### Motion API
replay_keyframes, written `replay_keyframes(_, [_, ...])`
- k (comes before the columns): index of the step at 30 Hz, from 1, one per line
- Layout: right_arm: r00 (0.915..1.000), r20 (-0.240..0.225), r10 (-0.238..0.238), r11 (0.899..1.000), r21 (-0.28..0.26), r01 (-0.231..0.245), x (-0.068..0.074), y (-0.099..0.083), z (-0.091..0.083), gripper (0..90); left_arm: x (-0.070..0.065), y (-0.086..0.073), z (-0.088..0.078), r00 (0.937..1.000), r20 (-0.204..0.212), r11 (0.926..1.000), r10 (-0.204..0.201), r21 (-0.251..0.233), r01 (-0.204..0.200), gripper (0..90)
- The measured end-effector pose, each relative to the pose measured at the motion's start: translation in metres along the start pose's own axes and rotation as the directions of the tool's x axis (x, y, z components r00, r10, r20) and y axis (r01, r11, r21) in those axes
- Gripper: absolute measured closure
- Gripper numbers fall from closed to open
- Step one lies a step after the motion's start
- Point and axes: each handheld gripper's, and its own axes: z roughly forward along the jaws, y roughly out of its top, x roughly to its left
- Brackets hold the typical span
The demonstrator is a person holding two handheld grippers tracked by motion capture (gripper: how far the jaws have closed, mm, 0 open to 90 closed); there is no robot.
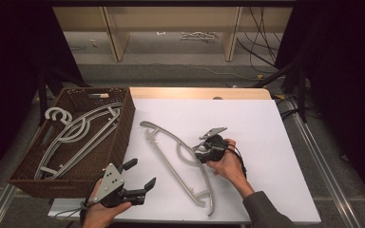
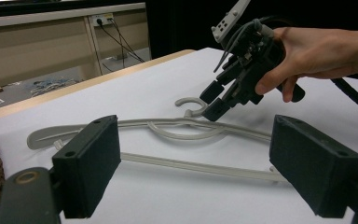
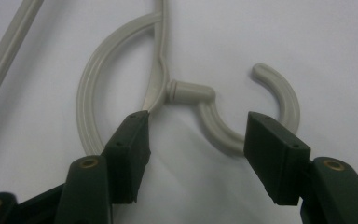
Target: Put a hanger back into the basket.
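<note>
Grey hanger (image 3: 121, 79), its hook partly behind right gripper (image 3: 196, 140).

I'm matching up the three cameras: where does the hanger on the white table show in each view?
High view: the hanger lies diagonally at table centre, between the basket and the right gripper.
Left gripper view: it lies across the middle, beyond the open left jaws.
Right gripper view: its neck runs down from the top centre.
Shared landmark: its hook, at the right gripper's jaws.
</note>
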Motion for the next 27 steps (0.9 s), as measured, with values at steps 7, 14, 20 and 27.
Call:
replay_keyframes(7, [0.9994,-0.034,0.006,1.0,-0.021,-0.007,0.003,0.007,0.0,45.5,0.001,0.0,0.001,1.0,0.009,1.0,0.003,-0.003,-0.003,16.4])
replay_keyframes(14, [0.9981,-0.061,-0.005,0.999,0.047,0.007,0.007,0.008,0.011,52.3,0.0,0.0,0.002,0.9998,0.011,0.9999,0.013,0.011,-0.013,17.0])
replay_keyframes(20, [0.998,-0.062,-0.012,0.995,0.094,0.018,0.01,0.013,0.015,56.2,0.0,-0.001,0.003,0.9998,0.011,0.9997,0.017,0.015,-0.017,17.6])
replay_keyframes(27, [0.9975,-0.046,-0.053,0.99,0.129,0.058,0.016,0.019,0.016,61.7,0.0,-0.001,0.004,0.9994,0.015,0.9992,0.033,0.021,-0.033,18.1])
